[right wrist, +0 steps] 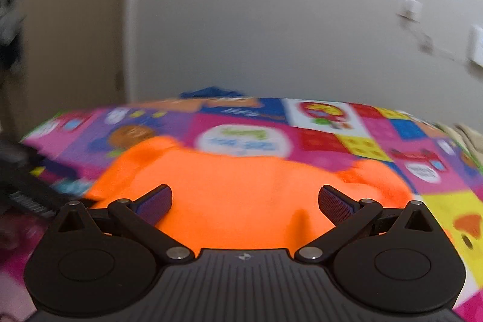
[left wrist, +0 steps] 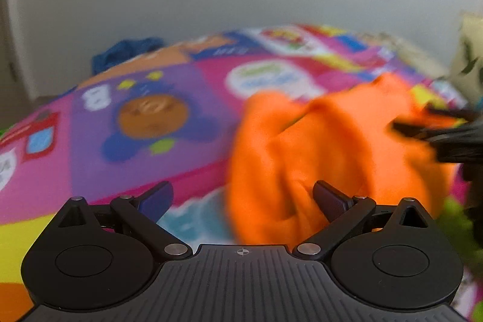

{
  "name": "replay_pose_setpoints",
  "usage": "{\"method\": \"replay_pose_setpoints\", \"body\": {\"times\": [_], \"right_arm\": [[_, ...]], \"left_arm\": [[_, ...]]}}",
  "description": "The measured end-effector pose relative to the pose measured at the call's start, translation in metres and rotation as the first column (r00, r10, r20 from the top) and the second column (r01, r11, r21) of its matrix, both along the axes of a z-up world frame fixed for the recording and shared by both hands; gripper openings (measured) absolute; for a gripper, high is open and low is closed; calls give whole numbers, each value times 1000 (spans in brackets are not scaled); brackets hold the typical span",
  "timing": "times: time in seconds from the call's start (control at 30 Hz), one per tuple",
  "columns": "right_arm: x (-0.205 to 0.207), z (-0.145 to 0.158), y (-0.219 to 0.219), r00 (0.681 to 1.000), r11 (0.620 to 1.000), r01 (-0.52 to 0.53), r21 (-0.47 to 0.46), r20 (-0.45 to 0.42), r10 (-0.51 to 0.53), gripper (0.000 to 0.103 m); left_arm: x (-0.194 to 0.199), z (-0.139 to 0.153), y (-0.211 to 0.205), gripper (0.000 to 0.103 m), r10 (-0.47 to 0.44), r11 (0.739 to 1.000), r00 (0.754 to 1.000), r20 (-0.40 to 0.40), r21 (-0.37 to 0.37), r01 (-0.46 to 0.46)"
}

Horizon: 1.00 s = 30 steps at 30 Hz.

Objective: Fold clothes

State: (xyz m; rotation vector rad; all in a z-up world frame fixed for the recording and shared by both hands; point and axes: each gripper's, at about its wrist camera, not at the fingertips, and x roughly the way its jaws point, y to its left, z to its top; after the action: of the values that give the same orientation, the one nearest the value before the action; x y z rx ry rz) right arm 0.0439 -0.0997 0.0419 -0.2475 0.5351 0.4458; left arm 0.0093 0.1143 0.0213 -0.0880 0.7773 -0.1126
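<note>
We hold both the left gripper and right gripper spread wide, empty; the orange garment ahead looks soft, light; we'd pinch its edges.

- My left gripper points forward and low, its two fingers spread wide with nothing between the pads.
- My right gripper also points forward, level, fingers spread just as wide, gripping nothing.
- From the left wrist view, my right gripper reaches in from the far right edge; its state is too blurred to read there.
- From the right wrist view, my left gripper shows as a dark blur at the left edge.
</note>
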Motion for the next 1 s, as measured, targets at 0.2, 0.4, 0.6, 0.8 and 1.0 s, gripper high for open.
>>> {"method": "replay_pose_setpoints", "body": {"times": [0.2,0.4,0.6,0.8,1.0], "right_arm": [[5,-18,15,998,999,-1,-45,-64,-2,103],[-33,5,16,992,994,-101,-35,67,103,103],[-47,-7,38,985,981,-172,-93,12,174,102],[-60,-18,53,972,963,-230,-140,15,234,102],[-76,-29,71,952,933,-293,-208,25,304,103]], "left_arm": [[3,-9,2,101,3,1000,1000,-8,-9,-3],[1,-2,-5,101,-5,1000,1000,-9,-7,5],[3,-4,-1,101,-13,1000,1000,-3,-7,13],[2,1,19,102,42,999,999,-1,-20,-42],[4,2,47,101,142,990,990,-14,-16,-142]]}}
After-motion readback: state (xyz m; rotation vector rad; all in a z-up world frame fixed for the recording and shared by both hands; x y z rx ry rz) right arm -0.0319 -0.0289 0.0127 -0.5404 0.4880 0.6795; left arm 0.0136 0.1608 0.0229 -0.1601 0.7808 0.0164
